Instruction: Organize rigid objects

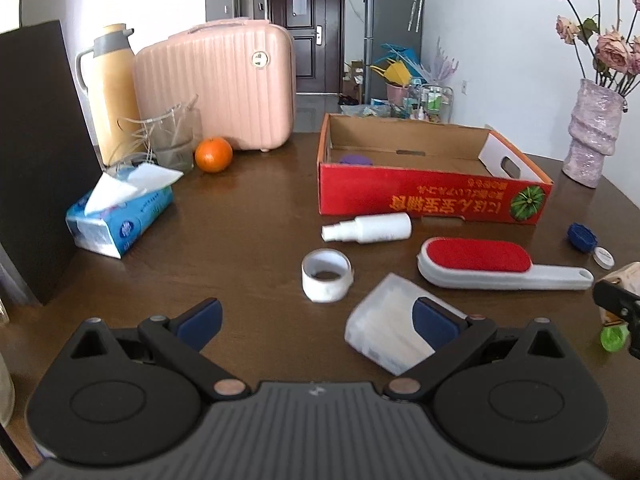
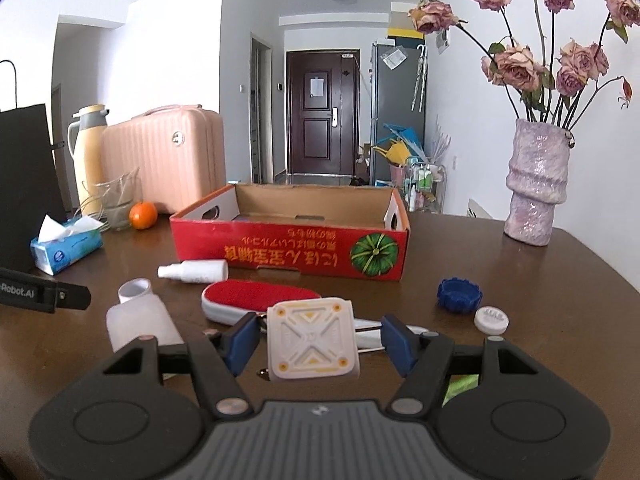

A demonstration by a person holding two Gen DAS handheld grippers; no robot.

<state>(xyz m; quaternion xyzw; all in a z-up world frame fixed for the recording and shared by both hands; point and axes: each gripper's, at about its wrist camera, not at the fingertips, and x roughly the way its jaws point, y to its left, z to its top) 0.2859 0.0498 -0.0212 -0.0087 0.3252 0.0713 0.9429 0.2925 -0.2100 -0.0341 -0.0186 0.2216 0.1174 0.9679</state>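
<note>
A red cardboard box (image 1: 432, 196) (image 2: 296, 252) stands open on the brown table, with a purple item (image 1: 355, 159) inside. In front of it lie a white spray bottle (image 1: 368, 229) (image 2: 194, 271), a red lint brush (image 1: 496, 266) (image 2: 256, 298), a tape roll (image 1: 327, 275), a blue cap (image 1: 582, 237) (image 2: 458, 294) and a small white lid (image 2: 492, 320). My left gripper (image 1: 318, 322) is open, with a clear box of swabs (image 1: 384, 330) at its right finger. My right gripper (image 2: 318, 344) is open around a white square object (image 2: 310, 340); its left pad looks close, its right pad apart.
At the back left stand a pink case (image 1: 216, 84), a thermos (image 1: 112, 92), a glass (image 1: 172, 136), an orange (image 1: 213, 154) and a tissue pack (image 1: 120, 216). A black bag (image 1: 36, 160) is at far left, a vase of flowers (image 2: 536, 184) at right. A clear bottle (image 2: 138, 318) lies nearby.
</note>
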